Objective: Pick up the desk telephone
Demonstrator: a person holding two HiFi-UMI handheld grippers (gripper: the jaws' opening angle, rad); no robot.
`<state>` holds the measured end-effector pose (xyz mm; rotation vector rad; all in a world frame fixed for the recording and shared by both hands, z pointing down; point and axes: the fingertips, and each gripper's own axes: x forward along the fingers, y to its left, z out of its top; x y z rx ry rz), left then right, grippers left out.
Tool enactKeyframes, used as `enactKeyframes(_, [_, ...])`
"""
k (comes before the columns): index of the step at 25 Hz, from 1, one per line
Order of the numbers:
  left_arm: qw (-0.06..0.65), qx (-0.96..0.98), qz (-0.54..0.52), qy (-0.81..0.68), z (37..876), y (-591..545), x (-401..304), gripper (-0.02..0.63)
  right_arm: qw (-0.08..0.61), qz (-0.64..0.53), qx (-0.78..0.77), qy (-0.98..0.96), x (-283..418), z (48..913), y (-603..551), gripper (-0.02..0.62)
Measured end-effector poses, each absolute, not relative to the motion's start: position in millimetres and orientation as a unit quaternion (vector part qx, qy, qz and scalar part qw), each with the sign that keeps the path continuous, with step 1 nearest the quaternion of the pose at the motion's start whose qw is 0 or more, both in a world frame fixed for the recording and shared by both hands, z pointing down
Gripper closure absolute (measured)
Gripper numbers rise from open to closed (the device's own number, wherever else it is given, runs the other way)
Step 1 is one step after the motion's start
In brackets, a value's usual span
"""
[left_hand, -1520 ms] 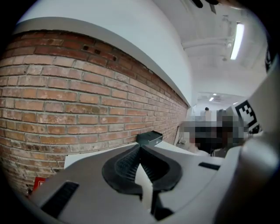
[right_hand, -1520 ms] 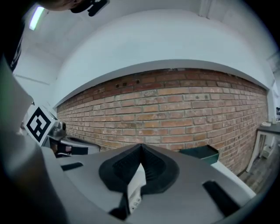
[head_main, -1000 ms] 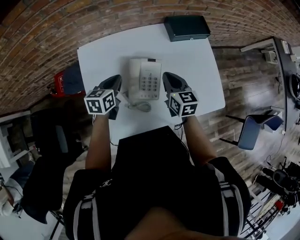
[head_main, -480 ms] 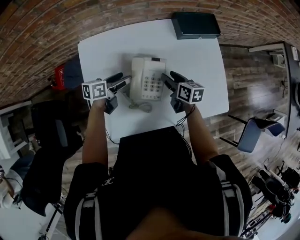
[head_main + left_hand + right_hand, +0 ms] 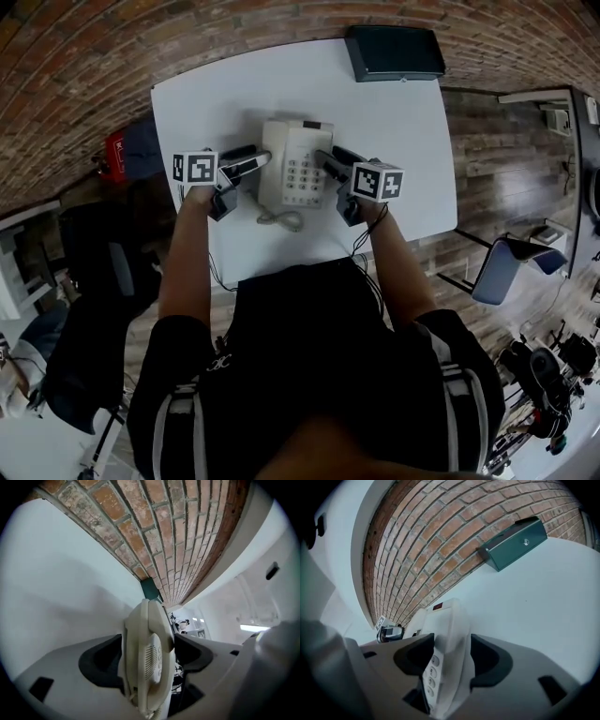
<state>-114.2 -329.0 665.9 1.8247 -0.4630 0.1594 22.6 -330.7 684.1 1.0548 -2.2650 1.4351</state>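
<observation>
Left gripper point(image 5: 255, 159): held at the left side of the desk telephone point(image 5: 295, 150); its jaws are spread wide and are opening, and the handset point(image 5: 149, 656) is seen between them with no pad pressed on it.
Desk telephone: laid flat at the middle of the white table point(image 5: 211, 98), keypad point(image 5: 300, 174) up, flanked by both grippers.
Coiled cord point(image 5: 281, 218): lain on the table at the telephone's near edge.
Right gripper point(image 5: 330, 157): held at the telephone's right side; its jaws are spread wide and are opening, and the keypad edge is seen between them, not clamped.
Dark green box point(image 5: 395, 52): set at the table's far right corner, well apart from the telephone.
</observation>
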Motion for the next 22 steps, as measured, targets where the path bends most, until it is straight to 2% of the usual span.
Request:
enactKeyframes(12, [0.613,0.777,0.064,-0.125,671.0,-324.4,-96.2,0.275,0.122,0.538,0.305,-0.776,12.1,690.2,-324.5,0.383])
enactKeyframes(22, [0.618,0.769,0.070,-0.147,669.1,-324.1,-96.6,0.276,0.126,0.528,0.322,-0.776,12.1,687.2,-323.0,0.385])
